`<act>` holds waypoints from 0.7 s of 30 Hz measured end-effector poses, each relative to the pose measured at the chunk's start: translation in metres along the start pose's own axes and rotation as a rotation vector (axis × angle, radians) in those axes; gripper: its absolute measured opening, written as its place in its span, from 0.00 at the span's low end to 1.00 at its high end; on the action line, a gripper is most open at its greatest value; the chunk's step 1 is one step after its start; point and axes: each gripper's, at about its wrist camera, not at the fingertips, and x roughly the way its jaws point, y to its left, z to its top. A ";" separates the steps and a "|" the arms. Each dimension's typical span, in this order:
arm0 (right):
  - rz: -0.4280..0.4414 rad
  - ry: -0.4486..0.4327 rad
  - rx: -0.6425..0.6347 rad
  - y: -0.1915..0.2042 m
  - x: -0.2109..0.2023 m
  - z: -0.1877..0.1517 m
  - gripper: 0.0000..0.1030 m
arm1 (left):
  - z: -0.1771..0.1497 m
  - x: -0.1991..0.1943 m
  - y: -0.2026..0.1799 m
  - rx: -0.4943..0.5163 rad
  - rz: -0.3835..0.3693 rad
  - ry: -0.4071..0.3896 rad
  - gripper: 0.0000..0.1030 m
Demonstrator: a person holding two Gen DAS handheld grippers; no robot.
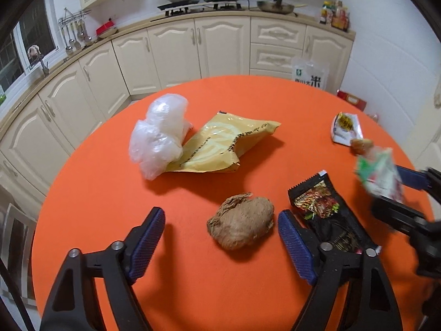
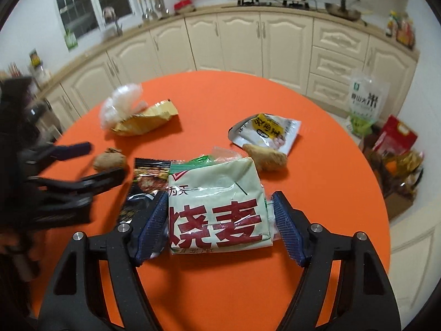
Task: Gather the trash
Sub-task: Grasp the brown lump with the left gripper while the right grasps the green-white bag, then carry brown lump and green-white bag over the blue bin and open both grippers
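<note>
Orange worktop [image 1: 110,207], strewn with trash. Relative to the brown paper wad [image 1: 241,226]: left hand-held gripper [image 1: 222,244] spread wide around it, not touching. Right hand-held gripper [image 2: 219,220] beyond the black wrapper [image 1: 325,207], flanking a green packet [image 2: 217,207]; contact unclear. Collecting step; next, probably lower and clamp.

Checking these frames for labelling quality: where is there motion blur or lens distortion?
Left wrist view: the right gripper and its green packet smear at the right edge; the brown paper wad is sharp. Right wrist view: the left gripper blurs at the left edge; the packet's red print is crisp. In both, the fisheye bends the cabinets.
</note>
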 end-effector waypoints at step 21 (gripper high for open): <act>0.073 -0.175 0.054 0.005 -0.133 -0.063 0.71 | -0.040 -0.109 -0.063 0.033 -0.125 -0.187 0.39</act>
